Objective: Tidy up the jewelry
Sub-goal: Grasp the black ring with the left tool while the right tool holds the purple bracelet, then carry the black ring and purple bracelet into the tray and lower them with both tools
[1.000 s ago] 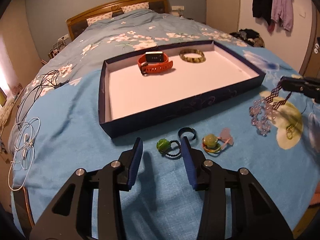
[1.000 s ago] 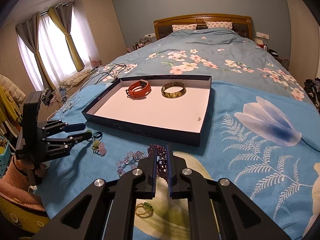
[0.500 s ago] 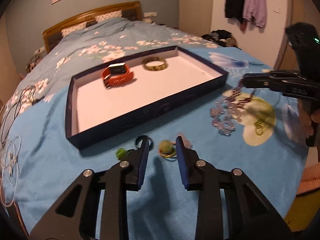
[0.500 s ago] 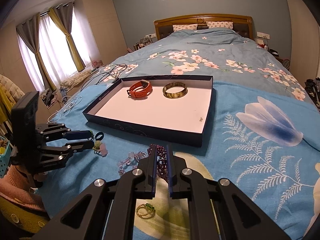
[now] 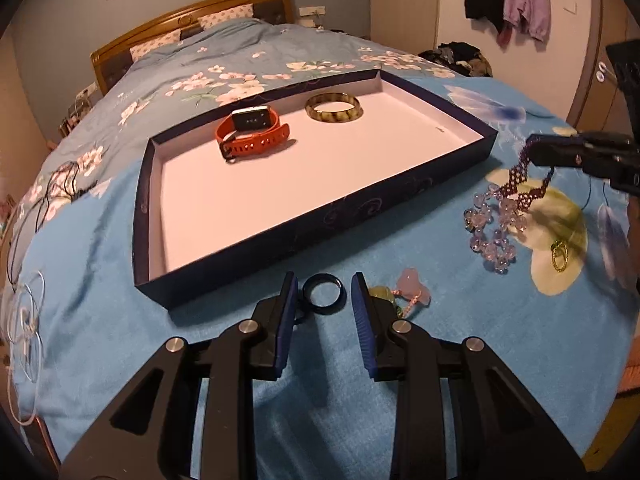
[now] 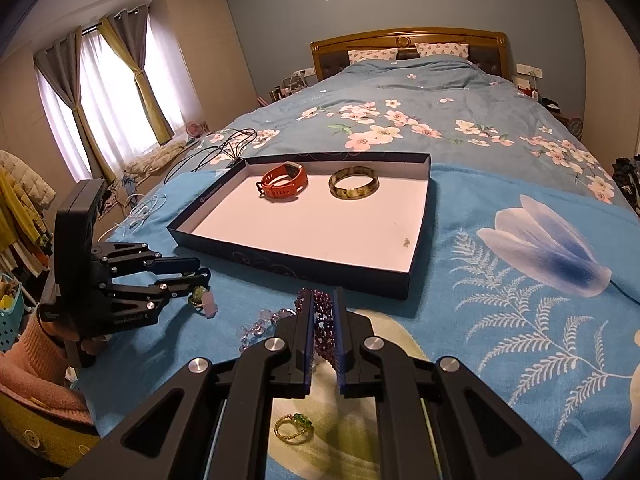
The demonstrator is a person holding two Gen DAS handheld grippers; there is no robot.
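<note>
Fingers of the left gripper (image 5: pixel 323 294) stand partly spread on either side of a dark ring (image 5: pixel 323 294) that lies flat on the blanket (image 5: pixel 120 320), just near of the tray (image 5: pixel 400 196); the jaws have just been closing, with the ring between them but no pad touching it yet, probably lining up for a pinch across its rim. A green bead charm (image 5: pixel 380 294) sits half hidden behind the right finger. The right gripper (image 6: pixel 323 320) is pinched on a purple beaded band (image 6: pixel 322 316), which hangs in a strip running down and left to the blanket. In the tray's far part lie a watch (image 5: pixel 252 134) and a bangle (image 5: pixel 334 108), flat, side by side.
</note>
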